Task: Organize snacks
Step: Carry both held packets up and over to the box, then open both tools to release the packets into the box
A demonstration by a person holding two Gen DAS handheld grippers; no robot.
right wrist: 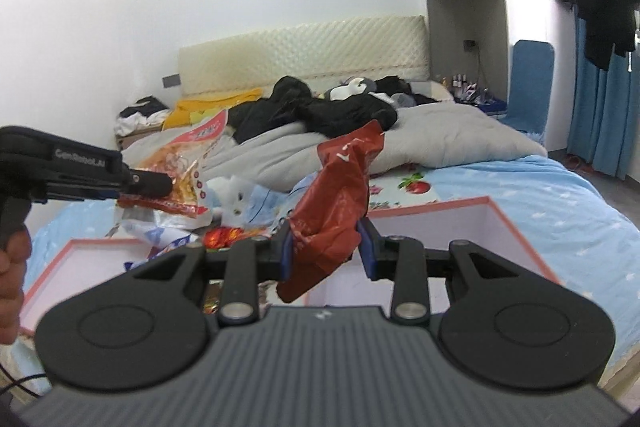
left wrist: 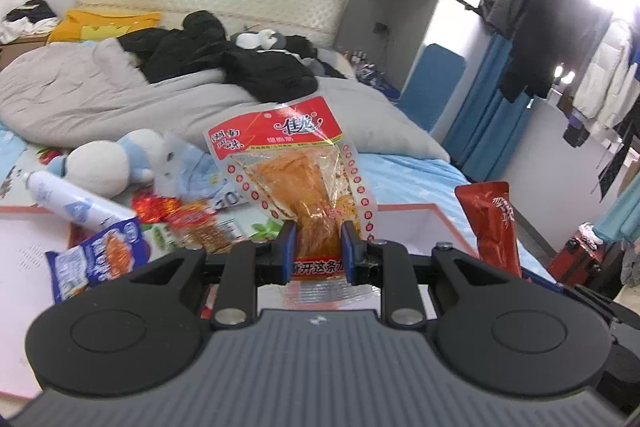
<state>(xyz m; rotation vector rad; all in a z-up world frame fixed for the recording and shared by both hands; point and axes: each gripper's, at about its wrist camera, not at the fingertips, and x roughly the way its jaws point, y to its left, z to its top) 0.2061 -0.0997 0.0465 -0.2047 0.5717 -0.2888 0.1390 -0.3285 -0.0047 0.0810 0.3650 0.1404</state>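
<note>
My left tongs [left wrist: 319, 247] are clenched on a clear plastic snack packet with a red header and orange strips inside [left wrist: 298, 173], which stands upright above the blue pads [left wrist: 289, 251]. My right tongs [right wrist: 325, 247] grip a crumpled dark red foil snack pouch [right wrist: 340, 195] that rises between the pads and sags below them.

Only the left view shows the heap to the left of my left tongs: a blue and white noodle packet [left wrist: 94, 259], a white cylindrical bottle [left wrist: 76, 205] and a white and blue plush toy [left wrist: 116, 163] on the bed. Only the right view shows my left hand [right wrist: 10, 267] at the frame's left edge.

The pink-rimmed open white box [right wrist: 464, 211] lies beyond and below both tongs, its floor mostly hidden by the tool bodies. The small red wrappers [right wrist: 222, 237] ahead are too blurred to identify.
</note>
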